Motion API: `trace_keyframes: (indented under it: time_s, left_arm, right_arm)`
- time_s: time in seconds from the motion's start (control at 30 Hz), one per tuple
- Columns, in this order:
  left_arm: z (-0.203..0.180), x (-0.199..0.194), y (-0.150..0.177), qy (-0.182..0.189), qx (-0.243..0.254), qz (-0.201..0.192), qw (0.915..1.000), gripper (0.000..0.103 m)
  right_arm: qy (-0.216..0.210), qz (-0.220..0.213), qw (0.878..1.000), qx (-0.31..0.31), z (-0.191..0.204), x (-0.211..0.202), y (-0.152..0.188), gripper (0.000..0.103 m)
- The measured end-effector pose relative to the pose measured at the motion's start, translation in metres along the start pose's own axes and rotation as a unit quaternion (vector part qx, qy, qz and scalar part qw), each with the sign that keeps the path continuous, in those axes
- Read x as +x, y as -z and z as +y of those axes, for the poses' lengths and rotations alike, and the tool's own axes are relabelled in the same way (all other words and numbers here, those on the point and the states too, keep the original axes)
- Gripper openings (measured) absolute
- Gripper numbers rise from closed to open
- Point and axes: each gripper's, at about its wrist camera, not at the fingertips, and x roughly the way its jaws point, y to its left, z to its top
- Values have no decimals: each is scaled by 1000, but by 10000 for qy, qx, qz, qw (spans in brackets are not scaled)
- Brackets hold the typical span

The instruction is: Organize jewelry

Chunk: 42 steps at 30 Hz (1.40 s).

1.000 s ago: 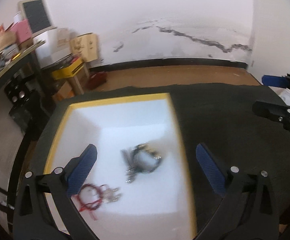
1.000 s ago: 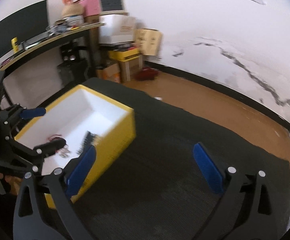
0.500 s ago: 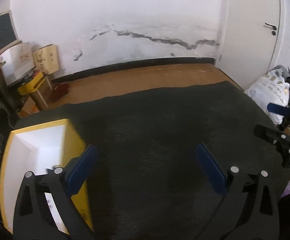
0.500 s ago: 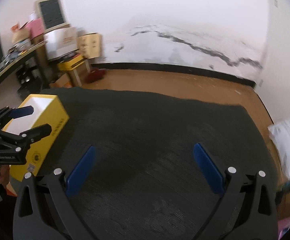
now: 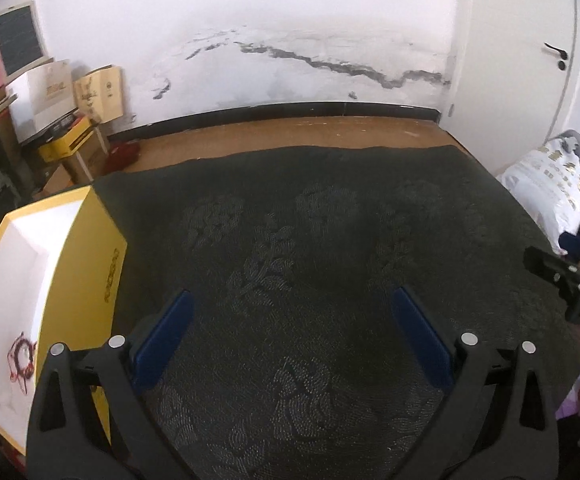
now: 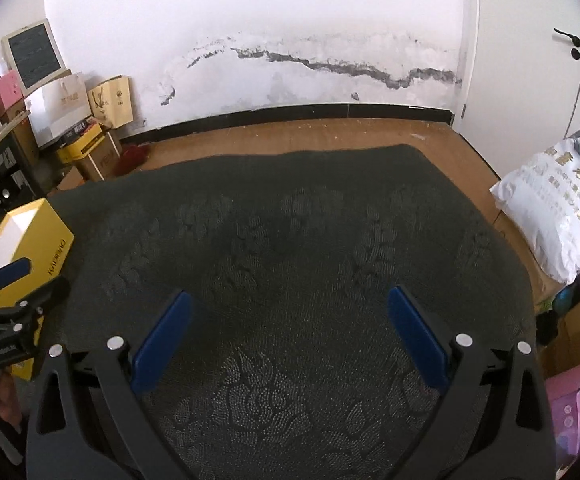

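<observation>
While both tongs gape empty over dark patterned cloth (image 5: 290,240): left gripper (image 5: 290,336), right gripper (image 6: 288,330). Red bracelet (image 5: 21,354) inside yellow box (image 5: 86,276), far left. White sack (image 6: 553,216) right.

box (image 5: 90,280) – yellow outside, white inside | cloth (image 5: 309,260) – dark grey, floral | bracelet (image 5: 20,354) – red | pads (image 5: 162,340) – blue

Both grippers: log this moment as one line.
left gripper: open, empty, over cloth | right gripper: open, empty | red bracelet in yellow box | cloth bare of jewelry
</observation>
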Motion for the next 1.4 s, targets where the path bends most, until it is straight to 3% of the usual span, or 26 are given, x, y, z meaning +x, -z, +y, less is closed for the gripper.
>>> trace_keyframes:
  time_s: [0.23, 0.37, 1.4]
  left_arm:
    - [9, 7, 12, -160, -93, 189, 9996, 97]
    - [13, 10, 12, -264, -71, 112, 9996, 97]
    - [22, 12, 11, -347, -188, 154, 9991, 97]
  right_arm:
    - [36, 114, 9998, -156, 22, 21, 7, 95]
    - [34, 128, 9996, -250, 31, 26, 9, 95]
    - [89, 127, 9993, -335, 39, 27, 10, 95]
